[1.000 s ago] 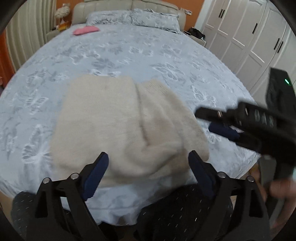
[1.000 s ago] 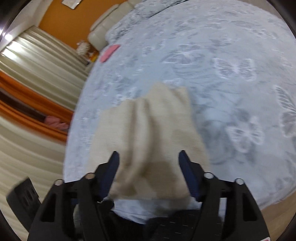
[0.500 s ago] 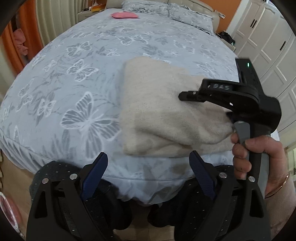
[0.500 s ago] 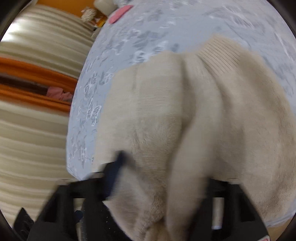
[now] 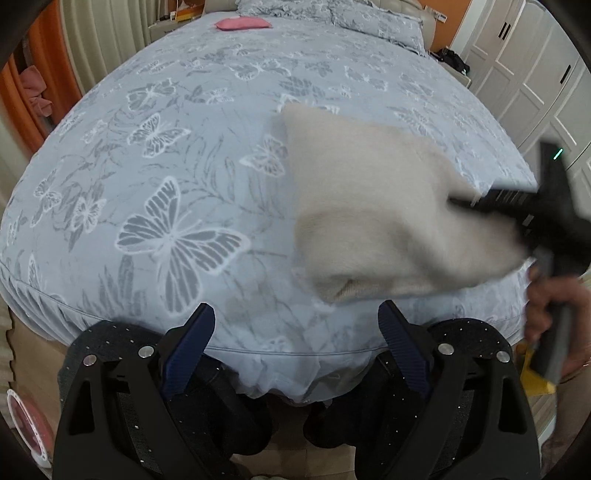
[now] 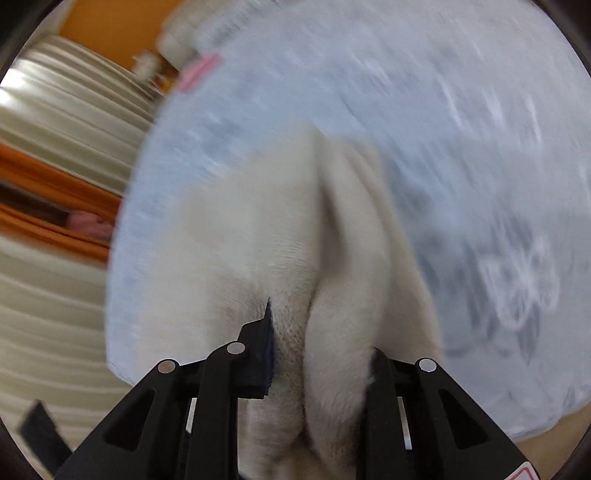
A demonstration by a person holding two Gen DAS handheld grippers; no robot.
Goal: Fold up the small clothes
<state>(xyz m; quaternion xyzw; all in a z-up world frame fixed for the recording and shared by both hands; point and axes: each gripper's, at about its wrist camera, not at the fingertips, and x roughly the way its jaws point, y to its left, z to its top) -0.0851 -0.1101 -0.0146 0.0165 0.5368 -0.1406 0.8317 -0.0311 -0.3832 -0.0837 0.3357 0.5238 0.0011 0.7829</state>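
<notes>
Left wrist view: the left gripper point(image 5: 295, 332) hangs over the near edge of the bed point(image 5: 155, 155), its blue pads wide apart with nothing between them — only butterfly-print cover shows in the gap. The cream knit garment point(image 5: 373, 206) lies at about two o'clock from it, already doubled into a thick bundle, its ribbed hem showing at the bundle's near corner. At three o'clock the right gripper point(image 5: 491, 206), held in a hand point(image 5: 554, 310), bites into the bundle's right end; that end looks blurred and drawn toward the bed's edge. A pink item point(image 5: 242, 24) rests far off at twelve o'clock, near the pillows.

Right wrist view: the right gripper's jaws have just been closing, and the garment point(image 6: 332, 258) is between them — they stand clamped on a thick bunch of cream knit that fills the gap and hides the right-hand pad. The fabric runs from the jaws toward twelve o'clock in two soft ridges over the blue cover. The whole picture is smeared, so the hand is plainly in motion.

Judged from this, the step in hand is gripping the part-folded garment at one end to shift or turn it. The next move calls for the free left gripper to take the opposite end, so that the bundle can be laid flat and squared without the layers sliding apart.
</notes>
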